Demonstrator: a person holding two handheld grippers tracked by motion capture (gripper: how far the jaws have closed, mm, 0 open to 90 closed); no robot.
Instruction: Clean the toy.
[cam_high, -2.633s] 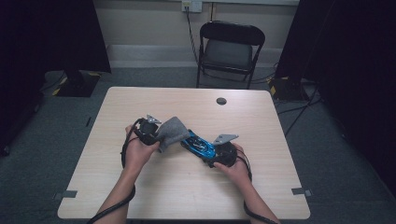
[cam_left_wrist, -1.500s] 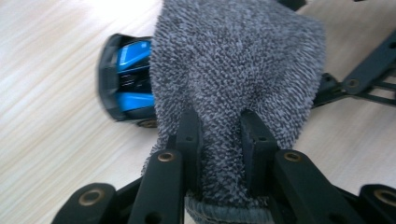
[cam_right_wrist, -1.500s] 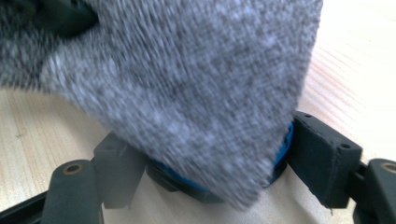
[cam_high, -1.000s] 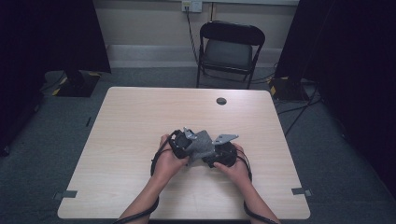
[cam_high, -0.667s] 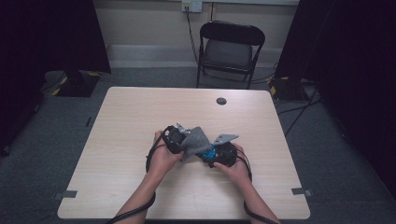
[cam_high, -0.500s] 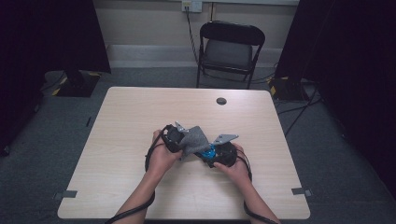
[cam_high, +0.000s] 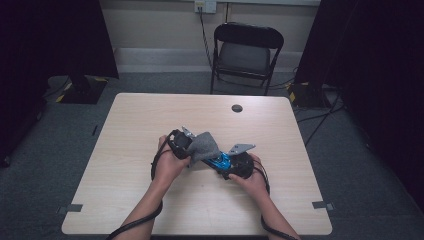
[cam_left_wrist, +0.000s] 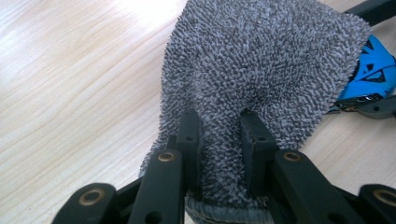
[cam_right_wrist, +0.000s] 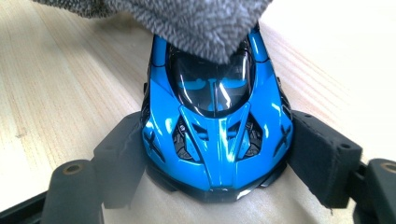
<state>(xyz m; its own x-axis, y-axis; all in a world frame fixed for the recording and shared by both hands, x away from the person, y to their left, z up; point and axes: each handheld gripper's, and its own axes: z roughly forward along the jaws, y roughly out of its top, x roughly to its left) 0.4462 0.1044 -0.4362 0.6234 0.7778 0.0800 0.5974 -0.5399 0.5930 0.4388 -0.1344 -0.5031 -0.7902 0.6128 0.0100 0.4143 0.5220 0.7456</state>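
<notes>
Black foam-padded jaws of my right gripper (cam_right_wrist: 212, 163) sit nearest me, pressed against both flanks of a glossy blue toy sports car (cam_right_wrist: 217, 126) with a dark tinted canopy, so that gripper is clamped on the car at one end of its body. In the right gripper view the car rests on the pale wood-grain tabletop (cam_right_wrist: 60, 93), and its far end runs under a hanging edge of a grey, nubby microfibre cloth (cam_right_wrist: 187, 18) that lies on the canopy. From the high view I see my right hand (cam_high: 250, 175) holding that gripper low over the table, with the car (cam_high: 220, 161) just left of it, near the middle of the table and slightly toward my side. My left gripper (cam_left_wrist: 218, 135) has its two black jaws pinched together on a fold of the grey cloth (cam_left_wrist: 261, 65), which fans out wide beyond them and drapes over the blue car (cam_left_wrist: 371, 70) at the right edge of that view. In the high view the left gripper (cam_high: 187, 145) sits just left of the cloth (cam_high: 202, 147). Farther off on the table lies a small dark round disc (cam_high: 237, 108), well apart from my hands, and beyond the table's far edge stands a black folding chair (cam_high: 247, 52).
</notes>
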